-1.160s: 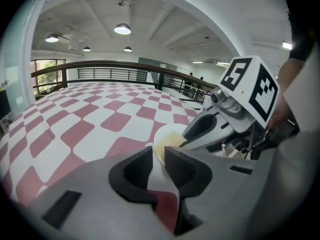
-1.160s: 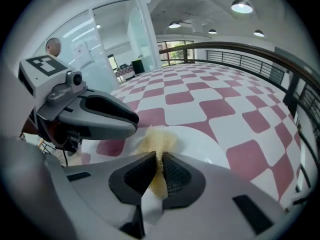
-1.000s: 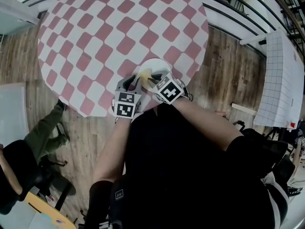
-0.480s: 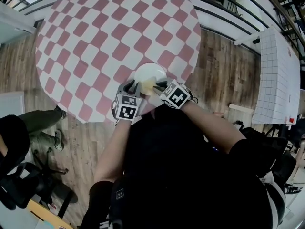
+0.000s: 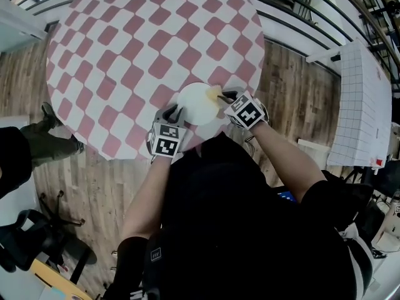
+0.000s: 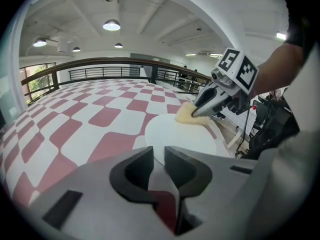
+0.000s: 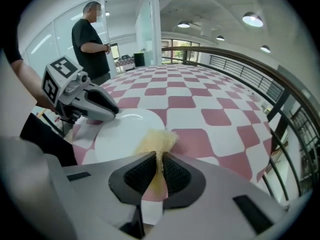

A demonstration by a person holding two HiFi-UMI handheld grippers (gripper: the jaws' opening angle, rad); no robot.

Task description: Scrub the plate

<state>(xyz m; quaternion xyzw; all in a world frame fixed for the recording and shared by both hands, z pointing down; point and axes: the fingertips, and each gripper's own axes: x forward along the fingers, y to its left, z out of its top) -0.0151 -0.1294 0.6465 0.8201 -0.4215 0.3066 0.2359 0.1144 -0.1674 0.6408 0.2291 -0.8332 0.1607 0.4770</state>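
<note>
Slid rightward since half a second ago: scrubbing stroke, from middle of plate out to far right rim. Left gripper (image 5: pixel 174 111) pinched shut on near left rim of round white plate (image 5: pixel 195 105). Plate flat on round red-and-white checked table (image 5: pixel 140 49), close to near edge. Crumpled yellow sponge (image 5: pixel 214 93) clamped in right gripper (image 5: pixel 222 97), touching rim. Risks: stroke overrunning rim; hard push dragging plate out of thin pinch, off table.
</note>
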